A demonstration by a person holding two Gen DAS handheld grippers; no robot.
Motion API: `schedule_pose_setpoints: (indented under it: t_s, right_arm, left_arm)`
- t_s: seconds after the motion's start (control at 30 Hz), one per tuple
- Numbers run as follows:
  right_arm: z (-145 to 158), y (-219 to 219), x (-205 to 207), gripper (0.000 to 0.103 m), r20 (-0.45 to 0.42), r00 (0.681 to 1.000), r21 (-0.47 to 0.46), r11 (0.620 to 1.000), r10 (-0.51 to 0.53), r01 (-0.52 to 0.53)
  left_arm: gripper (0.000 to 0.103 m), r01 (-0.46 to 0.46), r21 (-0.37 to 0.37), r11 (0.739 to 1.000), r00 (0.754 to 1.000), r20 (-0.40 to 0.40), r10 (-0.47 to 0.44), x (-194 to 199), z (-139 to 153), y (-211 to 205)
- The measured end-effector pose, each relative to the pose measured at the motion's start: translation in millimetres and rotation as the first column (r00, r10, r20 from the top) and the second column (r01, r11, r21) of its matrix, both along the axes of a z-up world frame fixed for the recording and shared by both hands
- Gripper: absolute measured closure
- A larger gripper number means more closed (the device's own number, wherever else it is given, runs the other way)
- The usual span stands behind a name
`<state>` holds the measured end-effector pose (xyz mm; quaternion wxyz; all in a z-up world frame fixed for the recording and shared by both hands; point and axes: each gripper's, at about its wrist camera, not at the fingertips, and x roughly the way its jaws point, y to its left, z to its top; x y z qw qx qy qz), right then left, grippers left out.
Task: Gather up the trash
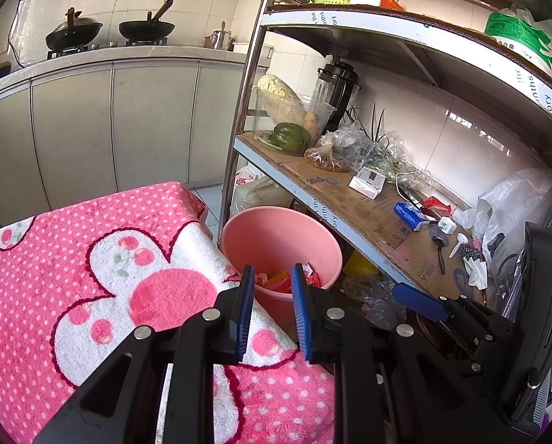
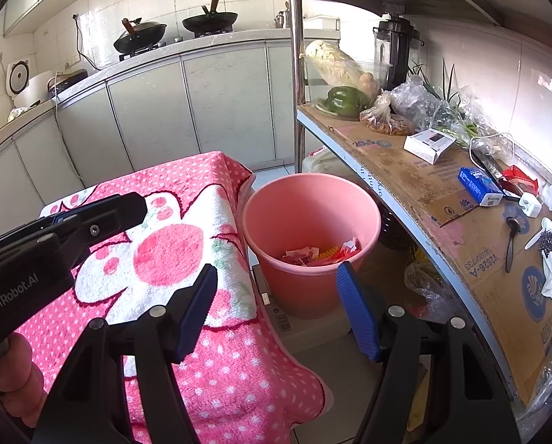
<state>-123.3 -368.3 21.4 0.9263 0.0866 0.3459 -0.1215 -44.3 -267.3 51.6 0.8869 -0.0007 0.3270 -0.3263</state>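
Observation:
A pink plastic bucket (image 1: 276,236) (image 2: 305,214) stands on the floor between a towel-covered table and a metal shelf. Crumpled red, white and yellow wrappers (image 1: 287,281) (image 2: 320,253) lie in its bottom. My left gripper (image 1: 272,268) hovers over the table's right edge just in front of the bucket, open, with nothing between its blue pads. My right gripper (image 2: 278,266) hangs in front of the bucket, open wide and empty. The left gripper (image 2: 128,209) also shows at the left of the right wrist view.
A pink dotted towel (image 1: 91,259) (image 2: 172,244) covers the table on the left. The shelf's cardboard-lined board (image 2: 442,199) on the right holds a blue box (image 2: 477,185), a white box (image 2: 427,144), bags and vegetables. Cabinets and a counter with woks (image 1: 109,29) stand behind.

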Motion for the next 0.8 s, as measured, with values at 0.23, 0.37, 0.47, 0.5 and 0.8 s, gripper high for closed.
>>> schedule_pose_setpoints:
  t_s: [0.23,0.37,0.47,0.5,0.8]
  right_arm:
    - [-0.2,-0.5,0.0,0.035,0.0,1.0,0.001,1.0,0.0,0.0]
    - [-0.2,-0.4,0.0,0.035,0.0,1.0,0.001,1.0,0.0,0.0]
    - [-0.4,-0.5,0.1,0.035,0.0,1.0,0.0,1.0,0.0,0.0]
    - [-0.4,-0.6,0.1,0.035,-0.001,1.0,0.001,1.0,0.0,0.0]
    - [-2.4,-1.3,0.3,0.035,-0.001,1.0,0.003,1.0,-0.002,0.002]
  left_arm:
    - [0.084,0.002,0.001,1.0,1.0,-0.001,-0.002,-0.4,-0.4,-0.5]
    - [0.084,0.001,0.001,1.0,1.0,0.0,-0.001,-0.5,-1.1,-1.0]
    - [0.083,0.001,0.0,1.0,1.0,-0.001,-0.001,-0.7,-1.5,-1.3]
    - [0.083,0.002,0.0,1.0,1.0,-0.001,-0.002,-0.6,-1.2,-1.2]
    - [0.084,0.004,0.003,1.0,1.0,-0.001,-0.004,-0.8,-2.5,-1.6]
